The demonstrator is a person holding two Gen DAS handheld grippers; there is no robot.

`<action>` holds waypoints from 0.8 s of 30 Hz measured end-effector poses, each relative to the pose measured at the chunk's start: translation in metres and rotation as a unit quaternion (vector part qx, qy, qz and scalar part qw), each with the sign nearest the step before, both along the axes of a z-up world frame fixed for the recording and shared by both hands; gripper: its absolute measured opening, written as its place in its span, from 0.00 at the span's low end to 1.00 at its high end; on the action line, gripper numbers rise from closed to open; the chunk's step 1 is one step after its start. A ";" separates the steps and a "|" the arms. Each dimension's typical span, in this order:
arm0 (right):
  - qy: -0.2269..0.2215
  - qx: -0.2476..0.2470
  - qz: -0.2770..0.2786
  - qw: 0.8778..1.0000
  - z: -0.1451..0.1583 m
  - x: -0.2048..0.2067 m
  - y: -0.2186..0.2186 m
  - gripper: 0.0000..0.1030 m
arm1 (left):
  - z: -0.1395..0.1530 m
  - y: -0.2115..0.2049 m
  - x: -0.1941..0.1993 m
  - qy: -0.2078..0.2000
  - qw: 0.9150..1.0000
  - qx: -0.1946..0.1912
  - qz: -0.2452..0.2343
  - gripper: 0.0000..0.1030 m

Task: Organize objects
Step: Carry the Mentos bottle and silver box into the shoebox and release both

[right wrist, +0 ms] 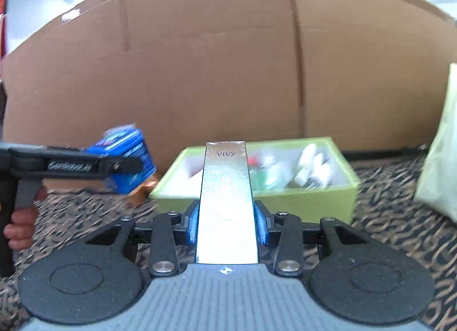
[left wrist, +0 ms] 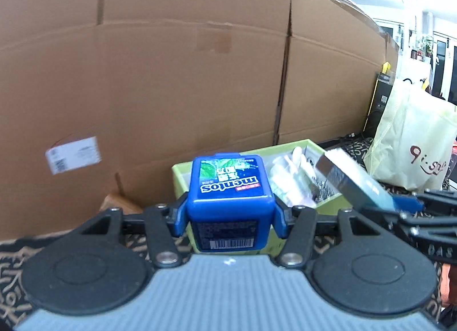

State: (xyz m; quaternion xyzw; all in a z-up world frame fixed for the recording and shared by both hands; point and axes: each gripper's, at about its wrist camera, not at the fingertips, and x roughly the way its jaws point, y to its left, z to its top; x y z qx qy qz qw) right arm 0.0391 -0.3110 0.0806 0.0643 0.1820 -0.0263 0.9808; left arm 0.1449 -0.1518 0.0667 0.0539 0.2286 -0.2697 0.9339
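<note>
Blue Mentos box (left wrist: 230, 188) clamped in my left gripper (left wrist: 230, 218), in the air just short of the green tray (right wrist: 311, 197); silver VIVX box (right wrist: 227, 202) pinched in my right gripper (right wrist: 227, 226), long end jutting towards that tray. Risk: the tray's crowded with white packets (right wrist: 311, 164), so either box could snag its rim or tip out. The two boxes might also knock together. Both grippers angle slightly downward, side by side.
</note>
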 end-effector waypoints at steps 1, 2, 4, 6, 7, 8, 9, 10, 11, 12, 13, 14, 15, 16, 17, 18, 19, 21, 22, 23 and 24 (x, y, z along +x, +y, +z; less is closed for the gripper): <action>-0.001 -0.002 -0.007 1.000 0.002 0.006 -0.008 0.42 | -0.001 -0.007 0.005 -0.005 1.000 0.004 0.000 0.54; -0.001 -0.003 -0.013 1.000 0.002 0.014 -0.015 0.42 | -0.003 -0.014 0.010 -0.008 1.000 0.008 0.000 0.54; -0.001 -0.008 -0.026 1.000 0.002 0.030 -0.029 0.42 | -0.006 -0.024 0.022 -0.003 1.000 0.006 -0.004 0.54; 0.004 -0.007 -0.039 0.999 0.000 0.048 -0.042 0.42 | -0.010 -0.034 0.038 0.005 1.000 0.007 -0.004 0.54; 0.005 -0.006 -0.043 0.999 -0.001 0.056 -0.048 0.42 | -0.012 -0.038 0.044 0.006 1.000 0.009 -0.002 0.54; 0.007 -0.007 -0.049 0.999 -0.002 0.063 -0.053 0.42 | -0.014 -0.042 0.049 0.006 1.000 0.013 -0.001 0.54; 0.009 -0.006 -0.055 0.998 -0.004 0.070 -0.059 0.42 | -0.017 -0.044 0.054 0.006 1.000 0.016 0.000 0.54; 0.011 -0.006 -0.059 0.998 -0.005 0.077 -0.064 0.42 | -0.019 -0.048 0.059 0.007 1.000 0.019 0.002 0.54; 0.011 -0.007 -0.061 0.998 -0.007 0.083 -0.068 0.42 | -0.021 -0.050 0.063 0.008 1.000 0.021 0.004 0.54; 0.012 -0.007 -0.063 0.998 -0.008 0.089 -0.071 0.42 | -0.023 -0.053 0.067 0.009 1.000 0.024 0.005 0.54; 0.014 -0.008 -0.065 0.998 -0.010 0.095 -0.074 0.42 | -0.026 -0.055 0.071 0.010 1.000 0.025 0.007 0.54; 0.014 -0.010 -0.068 0.998 -0.012 0.100 -0.076 0.42 | -0.029 -0.056 0.075 0.011 1.000 0.028 0.009 0.54; 0.016 -0.012 -0.071 0.997 -0.014 0.105 -0.079 0.42 | -0.033 -0.058 0.079 0.012 0.999 0.031 0.011 0.54; 0.021 -0.012 -0.072 0.997 -0.018 0.112 -0.080 0.42 | -0.037 -0.059 0.081 0.013 0.999 0.033 0.014 0.54; 0.030 -0.013 -0.070 0.997 -0.022 0.114 -0.079 0.42 | -0.040 -0.058 0.081 0.010 0.999 0.034 0.014 0.63; 0.036 -0.014 -0.070 0.997 -0.027 0.116 -0.080 0.43 | -0.044 -0.056 0.080 0.004 0.999 0.033 0.017 0.78; 0.037 -0.016 -0.072 0.997 -0.032 0.116 -0.080 0.44 | -0.047 -0.053 0.077 -0.005 0.999 0.031 0.026 0.85; 0.025 -0.026 -0.082 0.996 -0.038 0.106 -0.076 0.58 | -0.050 -0.045 0.070 -0.025 0.999 0.020 0.031 0.96; 0.016 -0.032 -0.089 0.995 -0.040 0.100 -0.074 0.59 | -0.051 -0.042 0.067 -0.028 0.999 0.016 0.030 0.98; 0.009 -0.036 -0.094 0.995 -0.042 0.094 -0.072 0.60 | -0.052 -0.040 0.065 -0.030 0.999 0.014 0.030 0.99; 0.004 -0.036 -0.095 0.995 -0.043 0.091 -0.072 0.61 | -0.053 -0.038 0.063 -0.031 0.999 0.014 0.029 0.99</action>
